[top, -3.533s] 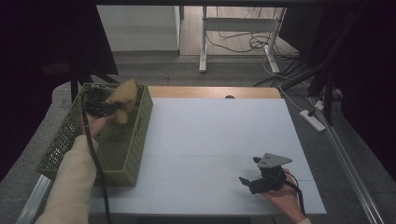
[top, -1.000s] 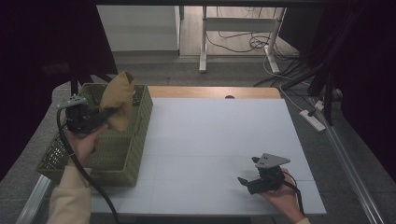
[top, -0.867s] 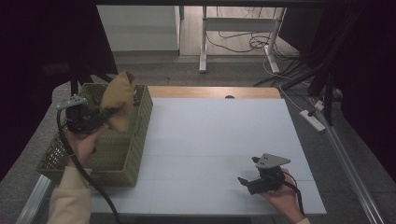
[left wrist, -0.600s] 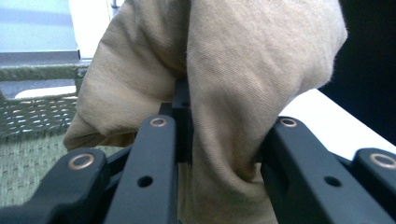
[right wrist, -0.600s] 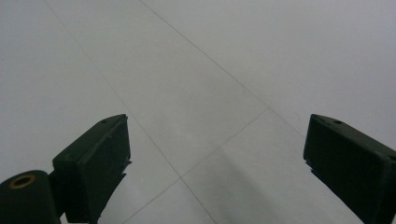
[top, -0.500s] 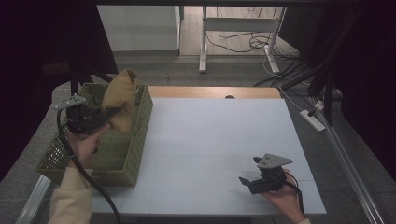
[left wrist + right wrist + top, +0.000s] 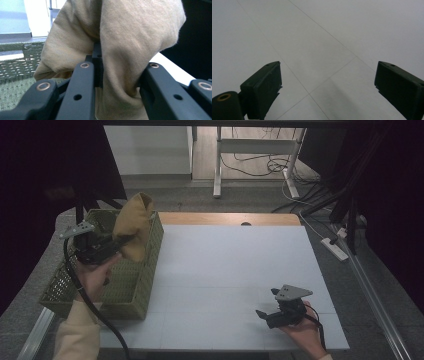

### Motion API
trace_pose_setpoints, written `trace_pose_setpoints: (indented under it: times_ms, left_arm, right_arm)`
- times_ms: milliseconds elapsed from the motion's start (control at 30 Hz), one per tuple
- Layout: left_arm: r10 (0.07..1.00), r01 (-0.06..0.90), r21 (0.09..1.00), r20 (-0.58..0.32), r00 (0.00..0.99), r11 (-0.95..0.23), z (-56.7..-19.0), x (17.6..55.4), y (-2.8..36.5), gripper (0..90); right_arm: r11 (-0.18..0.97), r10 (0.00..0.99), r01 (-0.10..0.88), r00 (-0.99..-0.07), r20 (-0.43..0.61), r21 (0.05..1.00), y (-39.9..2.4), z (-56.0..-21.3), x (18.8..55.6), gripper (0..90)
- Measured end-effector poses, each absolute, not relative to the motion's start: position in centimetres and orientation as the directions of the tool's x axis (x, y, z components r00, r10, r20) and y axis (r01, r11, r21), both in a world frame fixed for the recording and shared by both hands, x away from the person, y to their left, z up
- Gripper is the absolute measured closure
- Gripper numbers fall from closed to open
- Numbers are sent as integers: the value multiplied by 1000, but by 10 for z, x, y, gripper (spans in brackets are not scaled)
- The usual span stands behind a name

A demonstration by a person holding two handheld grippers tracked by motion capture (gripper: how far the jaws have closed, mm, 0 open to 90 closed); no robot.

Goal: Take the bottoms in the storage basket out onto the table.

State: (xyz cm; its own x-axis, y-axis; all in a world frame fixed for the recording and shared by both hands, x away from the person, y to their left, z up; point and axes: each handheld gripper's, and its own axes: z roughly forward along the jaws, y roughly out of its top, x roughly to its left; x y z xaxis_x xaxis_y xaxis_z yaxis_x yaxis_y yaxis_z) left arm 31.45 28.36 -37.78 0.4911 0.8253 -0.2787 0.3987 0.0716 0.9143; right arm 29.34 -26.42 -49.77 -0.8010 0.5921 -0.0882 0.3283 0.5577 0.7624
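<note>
A tan cloth (image 7: 132,225) hangs bunched above the green woven basket (image 7: 150,270) at the table's left. My left gripper (image 7: 117,242) is shut on it, held over the basket. In the left gripper view the tan cloth (image 7: 125,50) is pinched between the two black jaws and drapes over them. My right gripper (image 7: 262,315) rests low on the white table near the front right, pointing left. Its jaws stand open in the right gripper view, my right gripper (image 7: 328,87) with bare table between them.
The white table (image 7: 235,265) spreads between the basket and the right hand. A wooden strip (image 7: 225,218) runs along its far edge. Cables and a power strip (image 7: 336,249) lie on the floor to the right, and a desk frame (image 7: 250,150) stands beyond.
The left gripper has lifted the tan cloth up out of the basket since the oldest frame; over the last second it has barely shifted. The right gripper has stayed in place.
</note>
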Motion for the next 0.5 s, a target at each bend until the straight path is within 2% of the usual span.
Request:
trace_pose_setpoints:
  times_ms: [500]
  left_arm:
    - [796,400,913,-301,526,81,-377,314,272,722]
  right_arm:
    - [564,589,326,-803,-92,759,-263,-499,293,74]
